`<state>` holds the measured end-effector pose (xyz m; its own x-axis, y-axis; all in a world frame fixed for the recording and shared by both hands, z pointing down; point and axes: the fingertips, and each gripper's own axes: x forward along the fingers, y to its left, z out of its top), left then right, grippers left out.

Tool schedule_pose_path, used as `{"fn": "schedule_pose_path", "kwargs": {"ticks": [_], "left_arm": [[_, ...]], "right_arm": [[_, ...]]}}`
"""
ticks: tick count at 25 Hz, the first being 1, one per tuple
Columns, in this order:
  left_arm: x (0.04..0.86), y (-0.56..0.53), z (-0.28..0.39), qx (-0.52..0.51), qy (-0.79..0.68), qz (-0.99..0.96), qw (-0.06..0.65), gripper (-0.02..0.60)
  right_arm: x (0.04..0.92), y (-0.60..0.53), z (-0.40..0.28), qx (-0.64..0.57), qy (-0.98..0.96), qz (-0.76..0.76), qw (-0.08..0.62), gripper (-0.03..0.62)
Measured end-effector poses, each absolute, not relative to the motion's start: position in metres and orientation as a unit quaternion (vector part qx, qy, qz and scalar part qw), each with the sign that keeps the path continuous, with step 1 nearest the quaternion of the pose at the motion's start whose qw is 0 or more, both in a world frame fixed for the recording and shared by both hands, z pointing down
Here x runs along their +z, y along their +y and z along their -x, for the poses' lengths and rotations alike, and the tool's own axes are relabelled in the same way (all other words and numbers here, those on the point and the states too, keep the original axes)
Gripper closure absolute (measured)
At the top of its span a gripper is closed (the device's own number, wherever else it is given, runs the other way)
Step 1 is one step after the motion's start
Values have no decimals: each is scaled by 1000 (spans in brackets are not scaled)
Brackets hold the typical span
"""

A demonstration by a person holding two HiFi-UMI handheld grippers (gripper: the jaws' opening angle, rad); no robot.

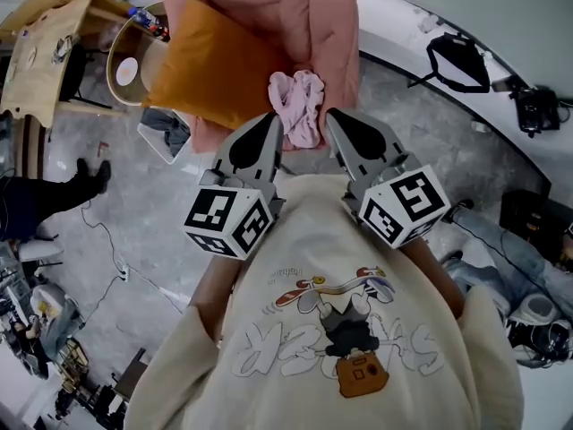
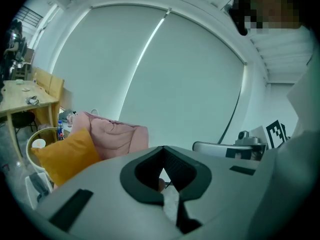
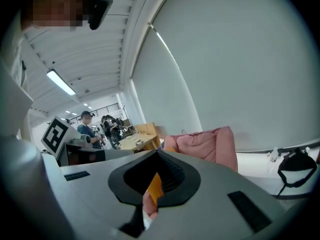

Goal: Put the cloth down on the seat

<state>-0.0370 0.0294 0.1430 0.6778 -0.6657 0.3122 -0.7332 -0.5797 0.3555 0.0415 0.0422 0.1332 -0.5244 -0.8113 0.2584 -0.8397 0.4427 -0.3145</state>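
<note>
Above the pink armchair [image 1: 309, 12], head view: pink cloth [image 1: 298, 106] hangs bunched between left gripper [image 1: 271, 122] and right gripper [image 1: 333, 116], apparently clear of the seat and orange cushion [image 1: 210, 70]. Lowering and release are still to do. Sweatshirt [image 1: 340, 267] lettering is upside down and unreadable.

Left gripper view: jaws pressed together, pinching cloth.

Right gripper view: jaws pinching cloth; no writing.
</note>
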Motion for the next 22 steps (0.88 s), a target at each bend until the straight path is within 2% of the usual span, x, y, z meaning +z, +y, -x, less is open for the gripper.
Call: {"fn": "schedule_pose_path", "kwargs": {"ticks": [5,22], "left_arm": [[139,40,39,76,-386,-894,214,577],[144,65,85,73,-349,-904,237,577]], "right_arm": [[131,52,-16,182,-856,-482,41,576],[139,79,26,190,-825,-530,43,576]]}}
